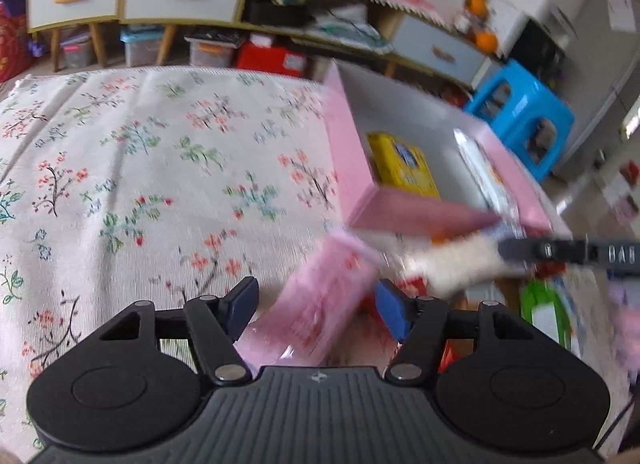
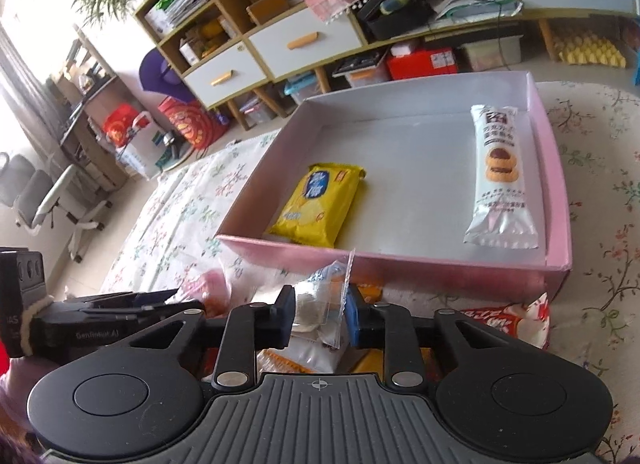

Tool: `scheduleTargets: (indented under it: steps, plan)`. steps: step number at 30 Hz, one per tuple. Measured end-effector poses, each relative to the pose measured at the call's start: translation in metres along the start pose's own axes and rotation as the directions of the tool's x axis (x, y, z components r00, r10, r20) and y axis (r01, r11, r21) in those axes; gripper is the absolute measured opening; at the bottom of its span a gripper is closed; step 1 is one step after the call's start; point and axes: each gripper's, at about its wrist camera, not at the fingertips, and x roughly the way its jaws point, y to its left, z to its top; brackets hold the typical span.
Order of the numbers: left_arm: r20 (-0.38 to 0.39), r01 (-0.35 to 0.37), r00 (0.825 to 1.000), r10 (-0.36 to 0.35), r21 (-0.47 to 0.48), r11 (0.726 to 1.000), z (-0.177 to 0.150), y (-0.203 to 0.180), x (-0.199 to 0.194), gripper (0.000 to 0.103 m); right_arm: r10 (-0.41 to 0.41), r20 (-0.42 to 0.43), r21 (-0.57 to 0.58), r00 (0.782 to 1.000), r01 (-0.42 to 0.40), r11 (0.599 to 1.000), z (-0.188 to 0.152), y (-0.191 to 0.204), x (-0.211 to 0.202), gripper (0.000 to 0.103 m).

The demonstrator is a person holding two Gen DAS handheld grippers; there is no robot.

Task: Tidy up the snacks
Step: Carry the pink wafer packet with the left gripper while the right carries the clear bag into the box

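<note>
A pink box [image 2: 556,167] lies on the floral cloth and holds a yellow snack pack [image 2: 320,203] and a long white biscuit pack [image 2: 500,175]. The box [image 1: 352,159] and yellow pack [image 1: 404,167] also show in the left wrist view. My right gripper [image 2: 320,316] is shut on a clear-wrapped pastry packet [image 2: 320,304] over a heap of snacks in front of the box. My left gripper [image 1: 316,304] is open around a pink snack packet [image 1: 320,304] lying on the cloth. The right gripper's body [image 1: 560,252] shows blurred at the right.
A red-and-white snack bag [image 2: 512,316] and orange packets [image 2: 280,360] lie in the heap near the box's front wall. A green-edged packet [image 1: 544,308] lies at the right. A blue stool [image 1: 520,115] and low cabinets [image 2: 304,43] stand beyond the table.
</note>
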Motion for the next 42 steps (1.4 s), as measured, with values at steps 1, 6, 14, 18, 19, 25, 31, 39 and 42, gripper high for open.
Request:
scheduleTargets:
  steps: [1,6,14,18,19,25,31,39,42]
  plan:
    - [-0.009,0.0,1.0,0.0,0.017,1.0,-0.001,-0.001,-0.001,0.061,0.007,-0.007,-0.003,1.0,-0.007,1.0,0.0,0.001,0.0,0.024]
    - [-0.024,-0.042,0.999,0.043,0.05,0.998,-0.003,-0.006,-0.002,0.07,0.031,-0.043,-0.02,0.999,-0.032,0.999,-0.002,0.006,0.0,0.029]
    - [-0.009,-0.12,0.992,0.122,0.101,0.988,0.001,-0.019,0.007,0.064,0.064,-0.05,0.061,0.997,-0.061,0.996,-0.002,-0.005,0.008,0.035]
    - [-0.008,-0.144,0.989,0.146,0.127,0.981,0.002,-0.025,0.009,0.047,0.076,-0.037,0.082,0.996,-0.072,0.994,-0.002,-0.007,0.01,0.031]
    - [-0.008,-0.153,0.988,0.156,0.133,0.979,0.002,-0.026,0.009,0.045,0.076,-0.035,0.081,0.996,-0.073,0.994,-0.003,-0.005,0.009,0.028]
    - [-0.013,-0.17,0.985,0.172,0.108,0.98,0.004,-0.027,0.007,0.03,0.083,-0.024,0.066,0.996,-0.081,0.994,0.0,0.0,0.005,0.018]
    - [-0.002,-0.199,0.98,0.2,0.081,0.977,0.007,-0.029,0.001,0.03,0.083,0.001,0.04,0.997,-0.083,0.996,0.004,0.006,-0.003,0.015]
    - [0.049,-0.211,0.976,0.211,-0.013,0.977,0.016,-0.026,-0.016,0.03,0.12,0.044,0.042,0.992,-0.122,0.992,0.013,0.011,-0.014,0.013]
    - [0.065,-0.212,0.975,0.214,-0.033,0.977,0.019,-0.026,-0.019,0.03,0.13,0.062,0.047,0.99,-0.133,0.99,0.016,0.011,-0.019,0.012]
